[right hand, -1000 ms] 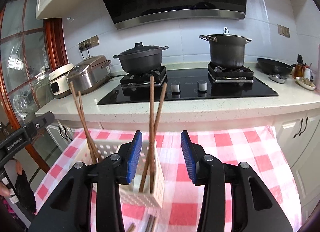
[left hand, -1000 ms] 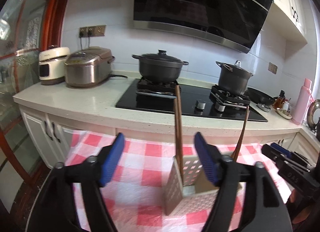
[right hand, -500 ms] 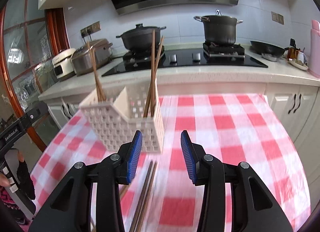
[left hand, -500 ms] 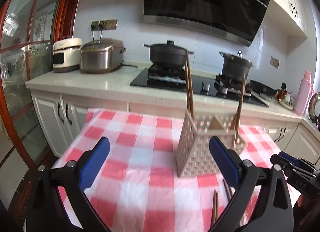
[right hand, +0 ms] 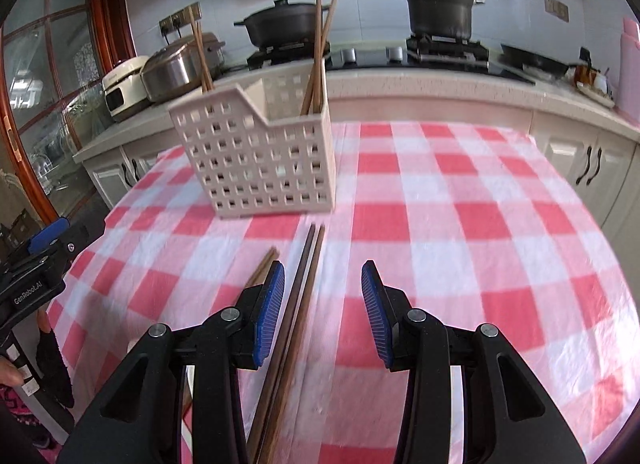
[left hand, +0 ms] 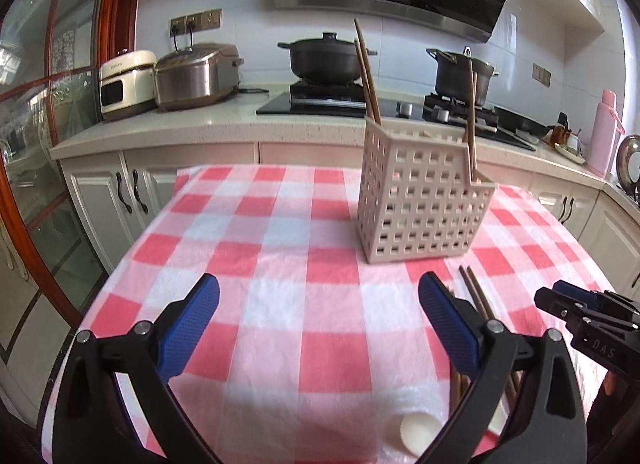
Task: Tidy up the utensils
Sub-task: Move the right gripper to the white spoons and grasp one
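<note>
You are partway through, judging by how the table lies. The perforated holder (right hand: 256,156) stands on the checked tablecloth (right hand: 460,224), in the upper left-centre of the right wrist view and right of centre in the left wrist view. It already has chopsticks standing in it: one pair (right hand: 318,52) leans in the compartment nearer the frame's centre, and another pair (right hand: 201,58) rises from the compartment on its left side.

What is left lies flat on the cloth. A dark pair of chopsticks (right hand: 298,304) runs from just below the holder down toward the bottom edge of the right wrist view, passing right beside the left blue pad. A lighter pair (right hand: 262,264) lies just to the left of those, partly hidden behind that pad. In the left wrist view a white spoon (left hand: 416,430) shows at the bottom, right of centre, mostly hidden by the gripper body.

Your right gripper (right hand: 323,300) has its fingers moderately apart and grips nothing; the dark pair sits inside the gap, close to the left pad. Your left gripper (left hand: 319,324) is spread wide over bare cloth, also carrying nothing.

So two pairs appear stored, and at least two pairs plus the spoon remain.
</note>
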### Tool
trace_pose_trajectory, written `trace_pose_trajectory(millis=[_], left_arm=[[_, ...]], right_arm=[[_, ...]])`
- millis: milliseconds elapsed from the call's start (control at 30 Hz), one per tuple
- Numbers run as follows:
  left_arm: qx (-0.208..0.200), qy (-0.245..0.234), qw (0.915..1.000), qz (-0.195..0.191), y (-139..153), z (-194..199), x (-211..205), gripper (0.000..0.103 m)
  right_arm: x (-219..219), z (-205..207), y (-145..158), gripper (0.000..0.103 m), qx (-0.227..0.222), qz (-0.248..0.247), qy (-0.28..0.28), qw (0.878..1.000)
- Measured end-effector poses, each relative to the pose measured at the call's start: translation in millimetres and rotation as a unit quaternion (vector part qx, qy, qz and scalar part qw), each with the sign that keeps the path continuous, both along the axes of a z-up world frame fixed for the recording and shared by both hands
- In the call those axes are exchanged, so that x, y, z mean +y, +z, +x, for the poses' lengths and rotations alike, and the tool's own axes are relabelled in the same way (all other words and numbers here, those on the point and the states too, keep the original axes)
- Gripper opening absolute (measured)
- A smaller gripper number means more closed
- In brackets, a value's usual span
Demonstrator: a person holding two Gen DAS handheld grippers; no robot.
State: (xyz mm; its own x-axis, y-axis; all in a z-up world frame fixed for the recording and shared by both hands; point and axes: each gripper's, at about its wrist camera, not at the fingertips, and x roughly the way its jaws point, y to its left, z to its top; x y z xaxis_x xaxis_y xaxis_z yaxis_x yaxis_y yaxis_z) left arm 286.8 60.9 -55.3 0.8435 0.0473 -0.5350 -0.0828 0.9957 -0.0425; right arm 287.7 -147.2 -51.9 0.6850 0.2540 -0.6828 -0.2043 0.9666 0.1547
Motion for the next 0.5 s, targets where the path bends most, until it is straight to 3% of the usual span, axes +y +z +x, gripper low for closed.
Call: trace_pose_trajectory(millis=[333,500], left_arm=[[0.026,-0.013,0.9996,0.002,-20.2,-30.4,1.7,0.097],[0.025,-0.012,0.9996,-0.001,-25.8,-46.9,-0.4,0.096]], right_arm=[[28.5,-30.7,-12.3,0.040,0.042,0.004,0.103,0.994],[43.2,-42.5,-15.7,0.048,0.047,0.003,0.145,0.988]])
